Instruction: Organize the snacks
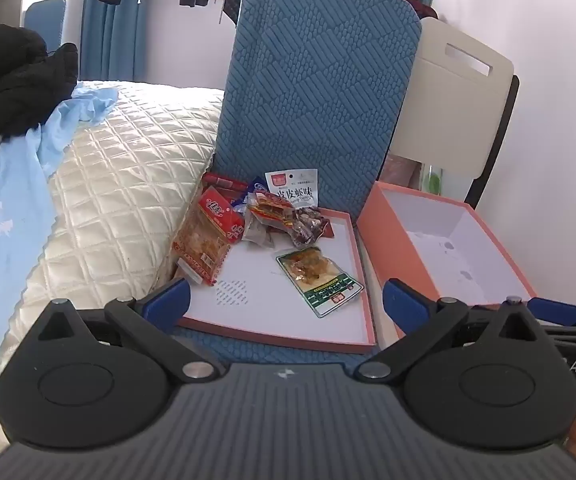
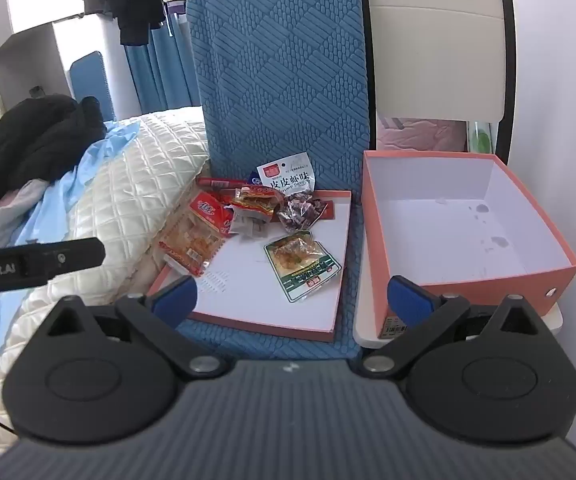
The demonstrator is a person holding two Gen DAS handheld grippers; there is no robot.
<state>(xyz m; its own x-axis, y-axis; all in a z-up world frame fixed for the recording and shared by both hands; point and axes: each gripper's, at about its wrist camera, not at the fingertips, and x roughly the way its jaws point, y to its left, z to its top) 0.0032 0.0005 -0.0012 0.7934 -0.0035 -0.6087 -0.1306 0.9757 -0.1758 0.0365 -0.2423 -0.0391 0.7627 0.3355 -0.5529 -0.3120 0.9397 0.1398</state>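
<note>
Several snack packets lie on a shallow orange-rimmed box lid (image 1: 247, 300) (image 2: 263, 300) on a blue chair seat: a green packet (image 1: 320, 280) (image 2: 302, 266), an orange-red packet (image 1: 207, 240) (image 2: 197, 238), a white shrimp-flavour packet (image 1: 294, 190) (image 2: 285, 178) and a dark red packet (image 1: 308, 224) (image 2: 300, 212). An empty orange box (image 1: 444, 248) (image 2: 464, 224) stands to the right on a white chair. My left gripper (image 1: 288, 300) is open and empty, short of the lid's near edge. My right gripper (image 2: 292, 298) is open and empty over the lid's near edge.
The blue chair back (image 1: 320, 80) (image 2: 279, 72) rises behind the snacks. A cream quilted pillow (image 1: 127, 184) (image 2: 143, 184) with blue cloth and dark clothes lies to the left. The white chair back (image 2: 432, 40) stands behind the box. The left gripper's body (image 2: 31, 260) shows at the left.
</note>
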